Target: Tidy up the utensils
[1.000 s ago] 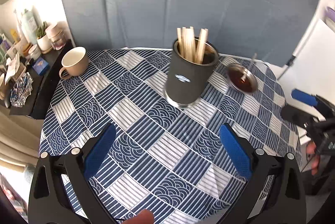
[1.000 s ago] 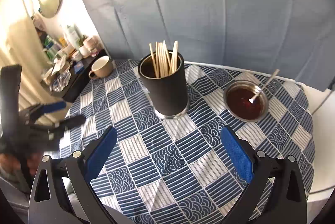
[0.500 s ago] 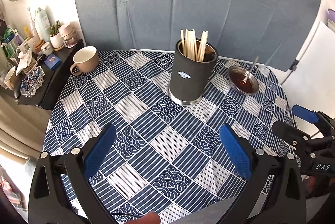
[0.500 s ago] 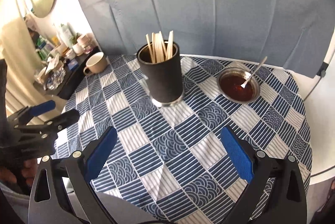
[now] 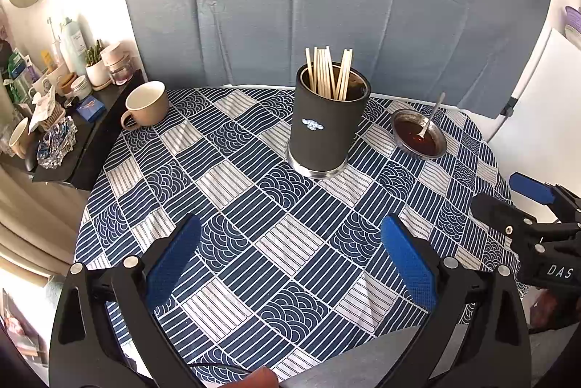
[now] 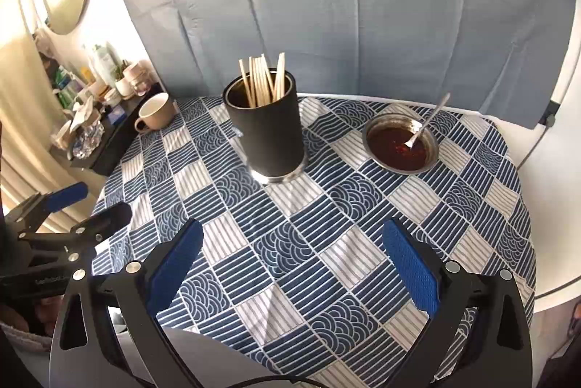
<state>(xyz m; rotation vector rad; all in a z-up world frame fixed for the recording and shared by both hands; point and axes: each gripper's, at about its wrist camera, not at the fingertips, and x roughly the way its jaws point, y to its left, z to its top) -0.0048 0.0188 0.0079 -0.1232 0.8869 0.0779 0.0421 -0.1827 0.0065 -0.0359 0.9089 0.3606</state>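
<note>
both grippers [image 5: 290,257] [image 6: 292,253] wide apart above tablecloth [image 5: 254,206]

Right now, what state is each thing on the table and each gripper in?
left gripper: open, empty, above the near table edge
right gripper: open, empty, above the near table edge
black holder: upright, holding chopsticks
chopsticks: standing in the holder, leaning
sauce dish: part full of dark sauce
spoon: bowl in the sauce, handle propped on the rim
beige mug: upright, looks empty
</note>
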